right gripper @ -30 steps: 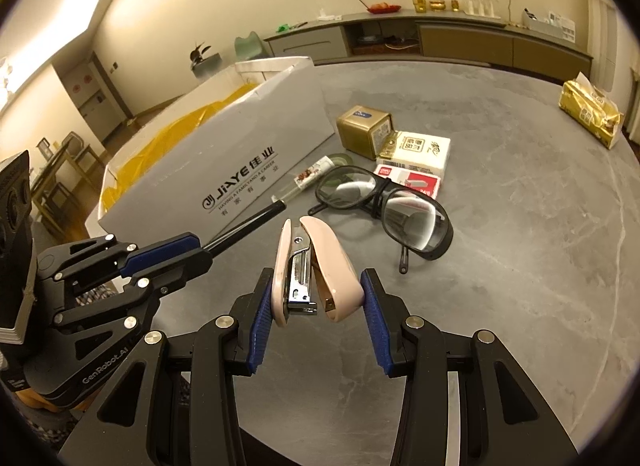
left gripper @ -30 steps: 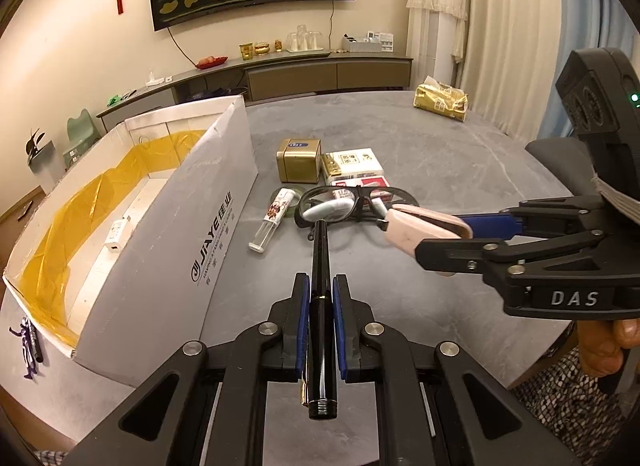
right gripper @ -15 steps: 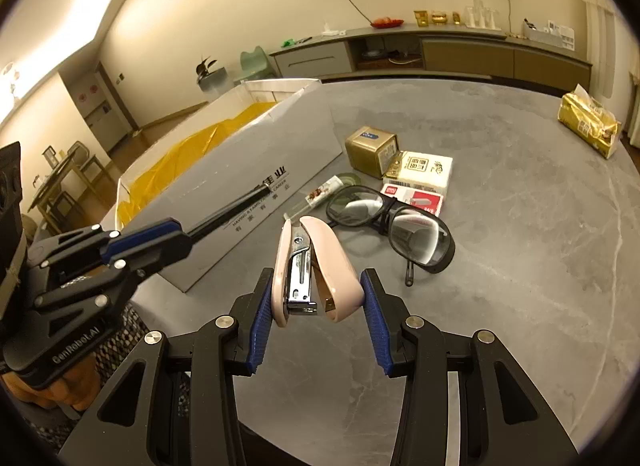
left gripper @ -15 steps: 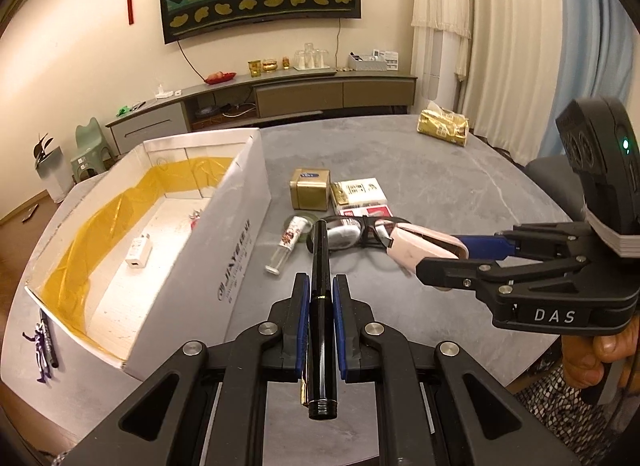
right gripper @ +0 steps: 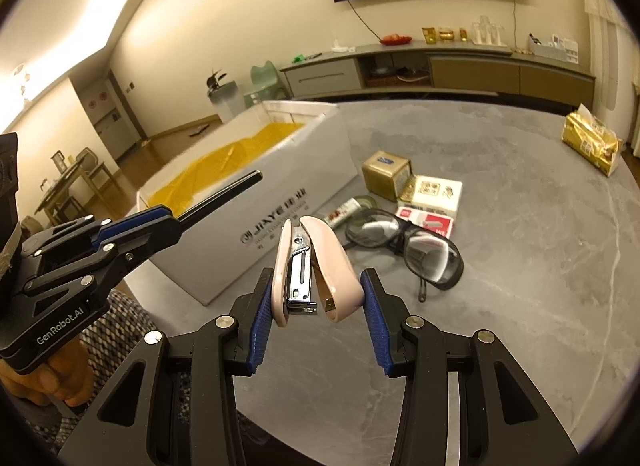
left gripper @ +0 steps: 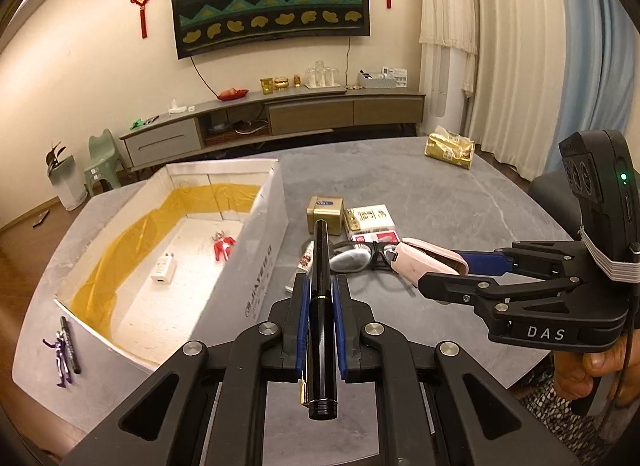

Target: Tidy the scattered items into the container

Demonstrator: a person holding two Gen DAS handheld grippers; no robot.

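- left gripper (left gripper: 320, 302) is raised above the table, blue pads clamped on a black pen (left gripper: 322, 306).
- right gripper (right gripper: 318, 302) alongside, clamped on a pink stapler (right gripper: 316, 270).

Warm, yellowish indoor light, fairly dim overall. In the right wrist view a ceiling strip (right gripper: 60, 53) blows out to white glare. Heavy fisheye bending with dark vignetted corners. The tabletop (right gripper: 520, 266) shows only soft shadows; everything's reasonably sharp.
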